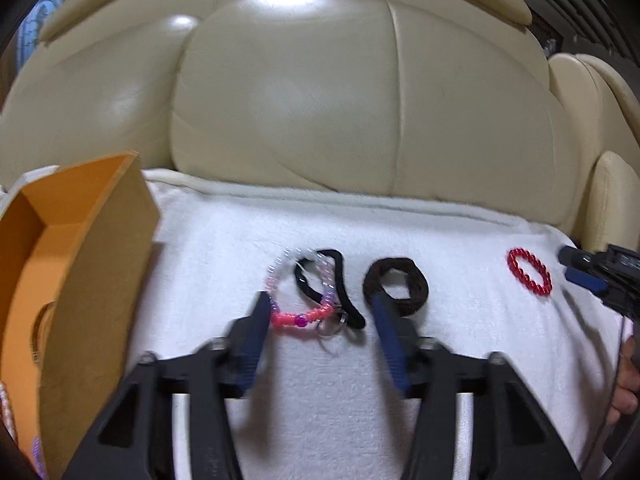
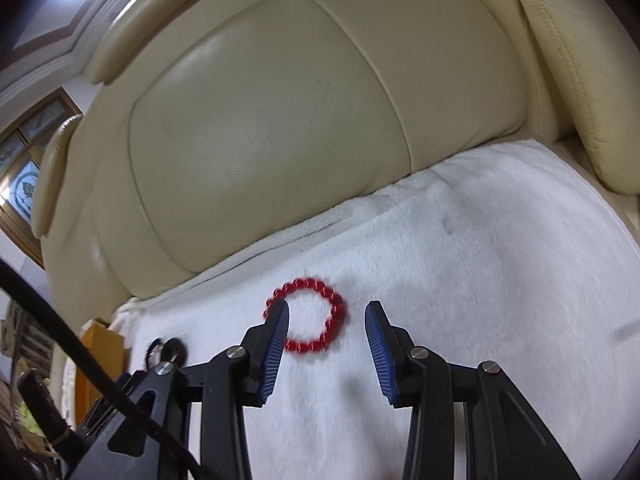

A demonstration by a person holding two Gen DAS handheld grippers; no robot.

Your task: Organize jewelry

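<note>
On the white towel lie a pink, purple and clear bead bracelet, a thin black hair tie with a small metal ring, a brown scrunchie and a red bead bracelet. My left gripper is open, its fingers either side of the pink bracelet and black tie. My right gripper is open just above the red bead bracelet, the left fingertip over its edge. An open orange box stands at the left.
The towel covers a cream leather sofa seat; the backrest rises behind and an armrest stands at the right. The right gripper's tips show at the left view's right edge. The box holds beaded items.
</note>
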